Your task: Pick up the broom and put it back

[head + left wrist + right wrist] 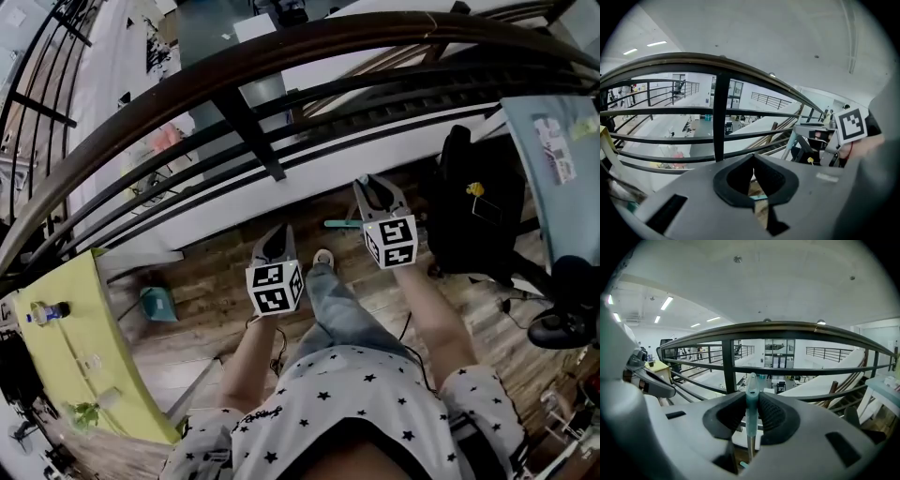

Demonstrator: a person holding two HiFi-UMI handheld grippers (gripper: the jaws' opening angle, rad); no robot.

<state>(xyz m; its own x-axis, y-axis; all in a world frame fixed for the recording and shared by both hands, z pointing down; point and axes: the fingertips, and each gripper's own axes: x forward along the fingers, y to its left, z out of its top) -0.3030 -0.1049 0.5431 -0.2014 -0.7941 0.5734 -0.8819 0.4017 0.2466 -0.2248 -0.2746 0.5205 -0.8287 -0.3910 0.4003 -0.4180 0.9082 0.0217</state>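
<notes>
Right gripper (751, 405): jaws clenched on the broom (751, 397), pads pressing both sides of its teal handle grip, the metal shaft running on below. Left gripper (753, 174): jaws drawn together, nothing between them, beside the right one. Both are held before a dark metal railing (281, 58), above a wooden floor (202, 291). Yellow table (89, 347) at far left

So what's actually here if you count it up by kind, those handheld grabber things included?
2 grippers: left gripper, right gripper
1 broom, its teal handle clamped in the right gripper
1 yellow table
1 black bag
1 railing
Total: 6
</notes>
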